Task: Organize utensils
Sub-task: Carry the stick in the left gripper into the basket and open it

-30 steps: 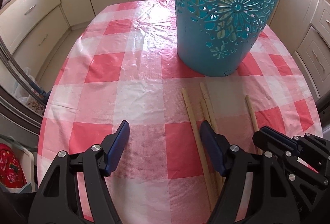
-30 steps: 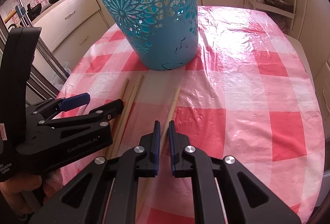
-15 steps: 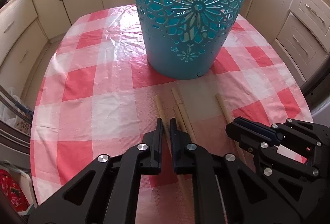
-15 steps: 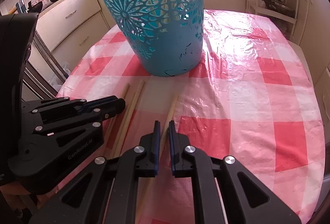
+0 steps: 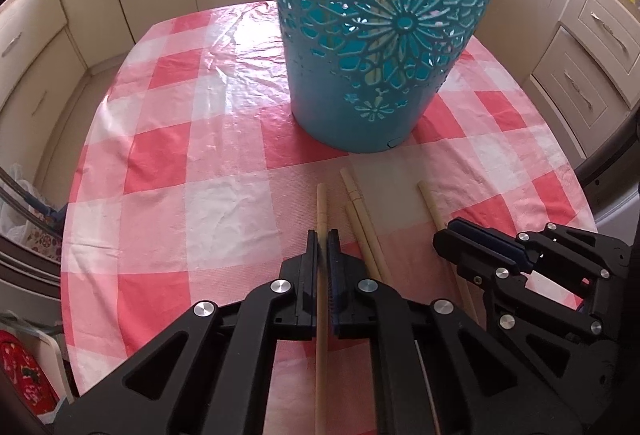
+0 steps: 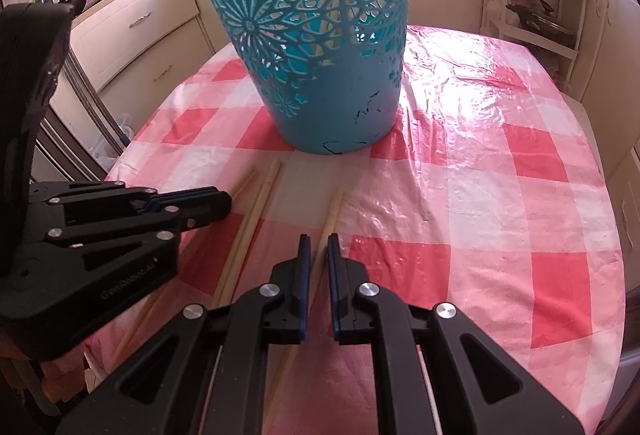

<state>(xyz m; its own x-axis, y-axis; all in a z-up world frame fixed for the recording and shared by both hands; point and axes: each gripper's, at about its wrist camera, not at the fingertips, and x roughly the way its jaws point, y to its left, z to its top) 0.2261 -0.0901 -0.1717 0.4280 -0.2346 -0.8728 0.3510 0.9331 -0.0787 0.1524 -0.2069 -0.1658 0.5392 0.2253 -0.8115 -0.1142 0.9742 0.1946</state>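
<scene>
Kitchen, cream cabinets all round; bench (image 5: 168, 163) under a pink-and-white checked plastic cloth. Teal cut-out basket (image 5: 384, 47) stands upright at mid-bench. Four wooden chopsticks in front of it. Left claw (image 5: 321, 241) clamped on the leftmost chopstick (image 5: 322, 207); two loose chopsticks (image 5: 362, 219) lie just beside it. Right claw (image 6: 318, 247) closed on the right chopstick (image 6: 333, 211), pads nearly together. Step in hand: pick-up, both sticks gripped but apparently not yet clear of the cloth. Next move likely calls for lifting, tipping each upright and clearing the basket's high rim before release.

Cream kitchen cabinets (image 5: 36, 47) ring a checked tablecloth (image 5: 200, 139)
</scene>
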